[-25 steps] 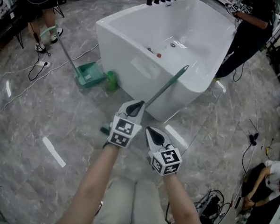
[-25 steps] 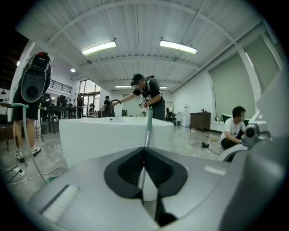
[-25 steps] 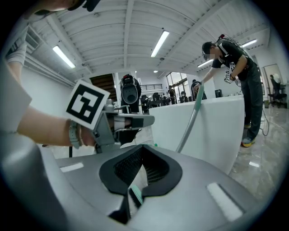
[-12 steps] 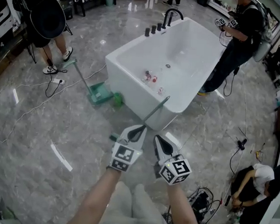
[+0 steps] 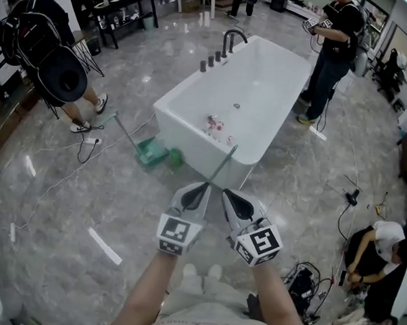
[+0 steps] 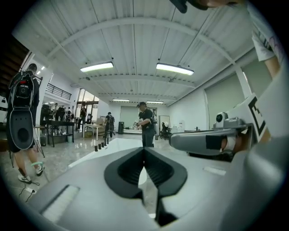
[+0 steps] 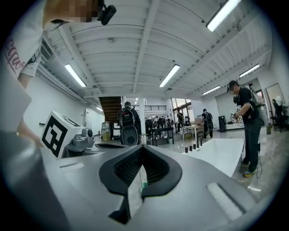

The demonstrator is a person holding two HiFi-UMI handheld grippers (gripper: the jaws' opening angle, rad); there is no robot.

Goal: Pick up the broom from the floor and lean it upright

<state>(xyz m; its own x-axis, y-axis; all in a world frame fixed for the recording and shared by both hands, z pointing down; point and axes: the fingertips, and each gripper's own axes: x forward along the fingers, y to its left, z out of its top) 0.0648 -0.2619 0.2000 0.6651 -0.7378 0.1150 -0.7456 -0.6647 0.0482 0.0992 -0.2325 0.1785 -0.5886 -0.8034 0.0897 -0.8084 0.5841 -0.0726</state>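
- A green broom with a thin straight handle is seen in front of the person. Only the handle shows, slanting from the gripper tips toward the far right.
- The handle's far end is seen against the near wall of a white freestanding bathtub. Whether it touches the wall cannot be told.
- The jaws of the left gripper are closed, and the handle's near end is taken in at their tip in the head view. In the left gripper view the tips are pressed together and the handle itself cannot be made out.
- The right gripper is held just right of the left one, beside the handle. Its jaws are together with nothing clamped. Through the slot behind the tips only a pale strip and a green speck are seen, and these cannot be identified.
- The bathtub stands on a grey marble floor. Black taps are set along its far left rim, and small red and white items lie inside.
- A green long-handled dustpan lies on the floor just beside the tub's near left corner.
- A person with a black backpack stands at the far left.
- A person in dark clothes stands at the tub's far right.
- A third person is crouched on the floor at the near right, beside a tangle of black cables.
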